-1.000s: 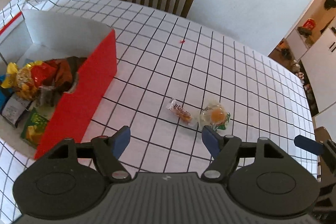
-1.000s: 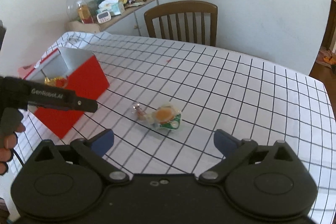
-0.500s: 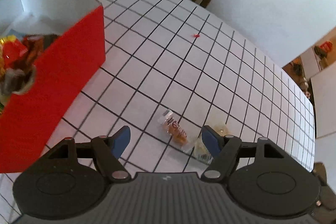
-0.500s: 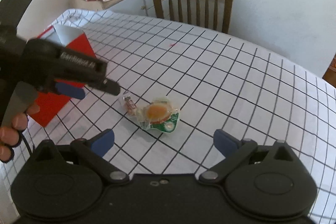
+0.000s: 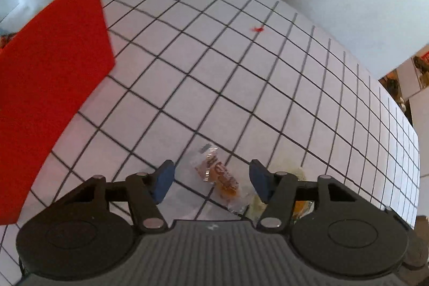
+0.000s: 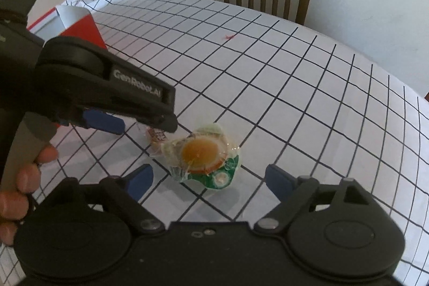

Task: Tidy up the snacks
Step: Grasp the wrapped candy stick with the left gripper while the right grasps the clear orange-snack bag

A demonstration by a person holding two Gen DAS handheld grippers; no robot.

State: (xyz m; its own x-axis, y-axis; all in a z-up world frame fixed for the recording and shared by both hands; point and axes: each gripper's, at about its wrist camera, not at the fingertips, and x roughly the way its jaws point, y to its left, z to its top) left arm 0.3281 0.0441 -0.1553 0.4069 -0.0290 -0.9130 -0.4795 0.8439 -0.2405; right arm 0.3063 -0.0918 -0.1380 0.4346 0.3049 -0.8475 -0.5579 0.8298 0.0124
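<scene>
Fingers closing on both sides, nothing pinched yet: left gripper (image 5: pixel 210 180) straddles the small candy (image 5: pixel 218 174); right gripper (image 6: pixel 209 180) straddles the jelly cup (image 6: pixel 203 154); both still need boxing in the red box (image 5: pixel 53 66).

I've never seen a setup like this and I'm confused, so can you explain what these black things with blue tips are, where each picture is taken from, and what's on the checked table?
No robot here: a person holds a hand-operated gripper in each hand, each with a camera looking along its blue-padded fingers. One picture looks out from the left gripper, the other from the right gripper, which also catches the left one from the side. On the checked tablecloth lie two loose snacks: a small wrapped candy and a clear-wrapped jelly cup with an orange centre. A red box stands to the left. Each gripper's jaws are closing around one snack, candy left, cup right, but neither touches or holds anything yet.
</scene>
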